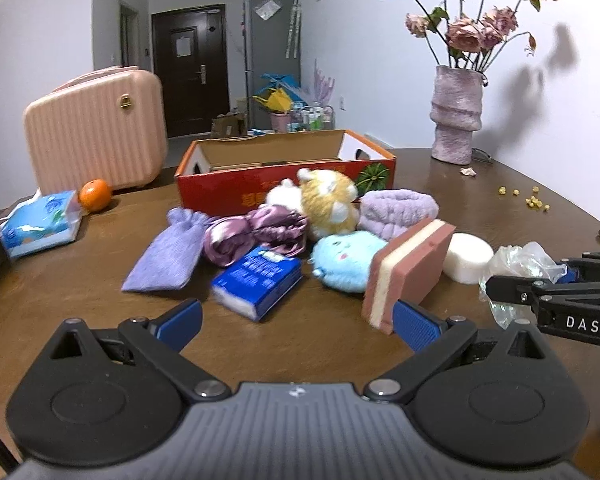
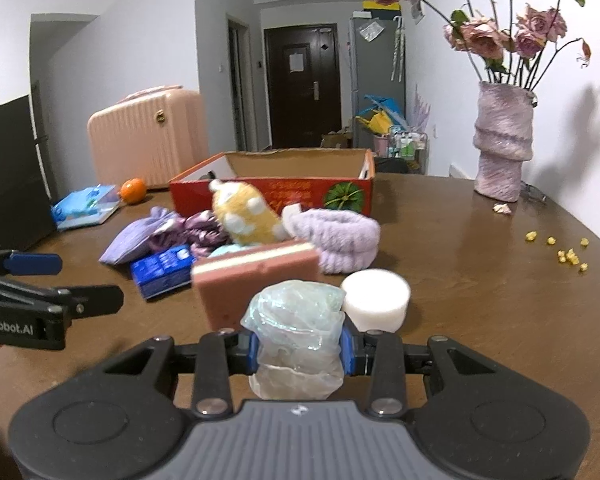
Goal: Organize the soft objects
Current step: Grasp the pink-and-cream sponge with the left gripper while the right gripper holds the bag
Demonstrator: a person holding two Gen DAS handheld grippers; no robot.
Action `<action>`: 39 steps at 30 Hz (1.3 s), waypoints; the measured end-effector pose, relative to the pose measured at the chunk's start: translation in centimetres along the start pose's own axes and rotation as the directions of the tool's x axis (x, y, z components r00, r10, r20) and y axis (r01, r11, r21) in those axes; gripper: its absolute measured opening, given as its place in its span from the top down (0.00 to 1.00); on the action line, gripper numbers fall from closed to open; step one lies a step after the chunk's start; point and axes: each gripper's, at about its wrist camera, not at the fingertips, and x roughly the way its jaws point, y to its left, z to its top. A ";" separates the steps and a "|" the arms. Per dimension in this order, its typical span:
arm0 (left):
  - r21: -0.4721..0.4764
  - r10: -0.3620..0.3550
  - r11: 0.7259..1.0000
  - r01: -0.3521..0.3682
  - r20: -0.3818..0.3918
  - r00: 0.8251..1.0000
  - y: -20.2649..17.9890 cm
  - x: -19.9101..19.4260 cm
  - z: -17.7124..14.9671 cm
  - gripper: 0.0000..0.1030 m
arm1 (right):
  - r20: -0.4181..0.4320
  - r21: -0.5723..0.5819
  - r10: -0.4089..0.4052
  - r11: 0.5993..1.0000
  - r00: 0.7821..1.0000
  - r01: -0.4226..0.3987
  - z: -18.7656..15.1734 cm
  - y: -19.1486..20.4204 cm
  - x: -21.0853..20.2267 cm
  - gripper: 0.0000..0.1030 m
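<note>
While the left hand-held gripper [image 1: 296, 322] gapes empty, the right hand-held gripper [image 2: 300, 346] pinches the crumpled plastic bag [image 2: 300, 328].

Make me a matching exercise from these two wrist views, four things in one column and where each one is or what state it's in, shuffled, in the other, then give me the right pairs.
Things:
1. crumpled plastic bag
2. orange
3. yellow plush toy
4. left gripper

States or places:
A. beside the pink suitcase
B. open, holding nothing
C. clamped in the right gripper
D. in the pile in front of the red box

Pairs: 1-C, 2-A, 3-D, 4-B
</note>
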 end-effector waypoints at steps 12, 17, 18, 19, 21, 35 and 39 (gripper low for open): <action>0.055 -0.067 0.996 0.068 -0.016 0.998 -3.2 4.2 2.4 0.00 | 0.037 0.025 -0.054 0.998 0.998 0.053 1.7 -3.2 2.4 0.65; 0.089 -0.091 0.992 0.092 -0.019 0.996 -4.7 6.2 3.0 0.00 | 0.052 0.081 -0.058 0.995 0.997 0.053 1.3 -4.6 3.5 0.65; 0.095 -0.093 0.991 0.095 -0.023 0.995 -5.0 6.7 3.1 0.00 | 0.051 0.088 -0.061 0.995 0.997 0.056 1.2 -4.8 3.7 0.65; 0.100 -0.099 0.990 0.101 -0.029 0.995 -5.2 7.2 3.1 0.00 | 0.048 0.098 -0.062 0.994 0.997 0.057 1.1 -5.0 3.9 0.65; 0.107 -0.115 0.987 0.118 -0.037 0.993 -5.6 8.0 3.2 0.00 | 0.047 0.122 -0.058 0.991 0.997 0.052 1.0 -5.5 4.1 0.65; 0.162 -0.216 0.961 0.222 -0.058 0.975 -7.4 11.4 2.7 0.18 | 0.051 0.169 -0.059 0.984 0.997 0.050 0.7 -6.4 4.6 0.65; 0.171 -0.247 0.952 0.253 -0.056 0.967 -7.5 11.2 2.5 0.28 | 0.052 0.165 -0.063 0.985 0.997 0.054 0.8 -6.3 4.7 0.65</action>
